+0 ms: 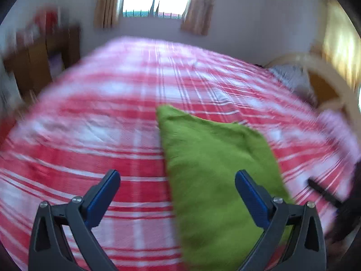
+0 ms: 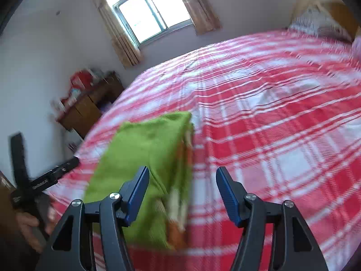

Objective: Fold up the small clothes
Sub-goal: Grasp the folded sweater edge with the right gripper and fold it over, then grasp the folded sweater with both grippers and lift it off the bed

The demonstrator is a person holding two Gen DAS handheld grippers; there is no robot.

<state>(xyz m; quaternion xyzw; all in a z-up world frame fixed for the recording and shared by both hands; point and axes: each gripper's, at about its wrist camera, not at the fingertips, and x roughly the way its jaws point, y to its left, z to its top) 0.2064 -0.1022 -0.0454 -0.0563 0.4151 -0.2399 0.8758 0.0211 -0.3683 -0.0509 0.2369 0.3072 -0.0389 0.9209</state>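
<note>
i'm watching a bright green folded fleece garment lying flat on the red-and-white checked bedspread, with an orange and white layer showing along its right edge in the right wrist view. my left tongs are hanging just above it with the jaws wide apart, gripping nothing; the cloth is lying mostly under the right-hand finger. my right tongs are also standing apart and empty, hovering over the garment's right edge. both views are blurring. a wooden bedside cabinet is sitting by the wall beneath the curtained window, beyond the bed
</note>
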